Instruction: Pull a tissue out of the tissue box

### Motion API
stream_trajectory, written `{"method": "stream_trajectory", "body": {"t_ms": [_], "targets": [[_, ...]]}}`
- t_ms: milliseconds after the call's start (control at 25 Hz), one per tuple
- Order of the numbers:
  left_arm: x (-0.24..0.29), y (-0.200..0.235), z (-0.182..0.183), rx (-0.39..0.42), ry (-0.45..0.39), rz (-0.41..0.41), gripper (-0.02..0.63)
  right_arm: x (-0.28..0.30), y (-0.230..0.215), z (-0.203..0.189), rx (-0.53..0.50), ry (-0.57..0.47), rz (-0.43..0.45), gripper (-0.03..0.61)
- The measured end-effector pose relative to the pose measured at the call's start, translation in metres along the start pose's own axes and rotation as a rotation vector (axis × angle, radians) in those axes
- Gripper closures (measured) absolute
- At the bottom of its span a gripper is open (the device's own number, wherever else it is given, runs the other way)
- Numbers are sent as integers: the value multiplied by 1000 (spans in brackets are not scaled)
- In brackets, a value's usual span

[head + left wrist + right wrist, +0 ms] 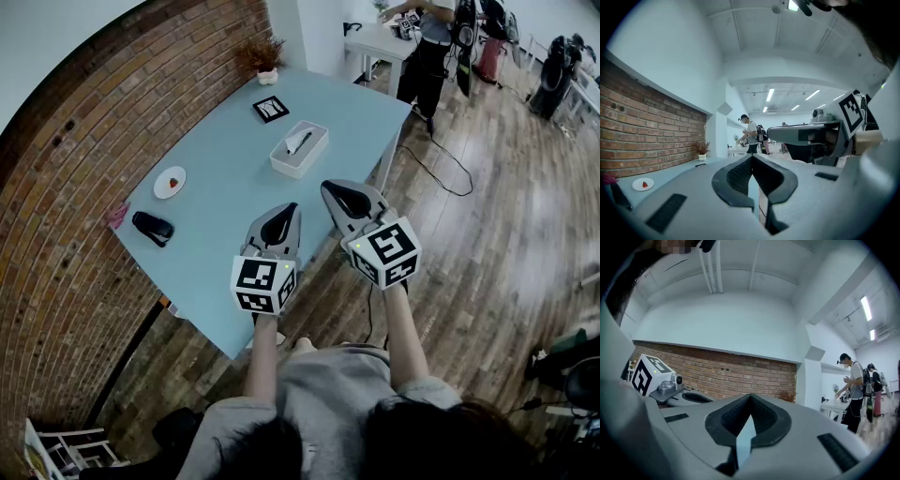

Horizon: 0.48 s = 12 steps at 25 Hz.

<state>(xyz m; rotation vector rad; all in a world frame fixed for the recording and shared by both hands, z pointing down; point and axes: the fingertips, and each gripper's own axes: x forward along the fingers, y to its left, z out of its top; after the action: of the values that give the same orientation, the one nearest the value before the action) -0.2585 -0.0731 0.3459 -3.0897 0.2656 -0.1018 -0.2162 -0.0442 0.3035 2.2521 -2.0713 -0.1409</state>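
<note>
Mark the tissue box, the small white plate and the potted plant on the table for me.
tissue box (289, 159): head view, near end of its white top.
small white plate (164, 190): head view, bare part near its lower-left rim.
potted plant (265, 58): head view, its reddish-brown leaves.

A white tissue box (299, 150) lies on the pale blue table, a tissue (298, 142) poking from its top.

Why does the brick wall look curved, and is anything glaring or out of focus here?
Head view: the wide lens bows the brick wall and the table edges. Left gripper view: the ceiling lights glare plain white. Right gripper view: dark rounded corners frame the picture.
</note>
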Motion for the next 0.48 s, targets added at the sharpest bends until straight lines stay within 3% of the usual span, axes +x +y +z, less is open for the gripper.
{"method": "stream_trajectory", "body": {"t_ms": [480], "targets": [[5,-14,7,5,-3,37,611,-23,-13,-7,3,9,8,580]]}}
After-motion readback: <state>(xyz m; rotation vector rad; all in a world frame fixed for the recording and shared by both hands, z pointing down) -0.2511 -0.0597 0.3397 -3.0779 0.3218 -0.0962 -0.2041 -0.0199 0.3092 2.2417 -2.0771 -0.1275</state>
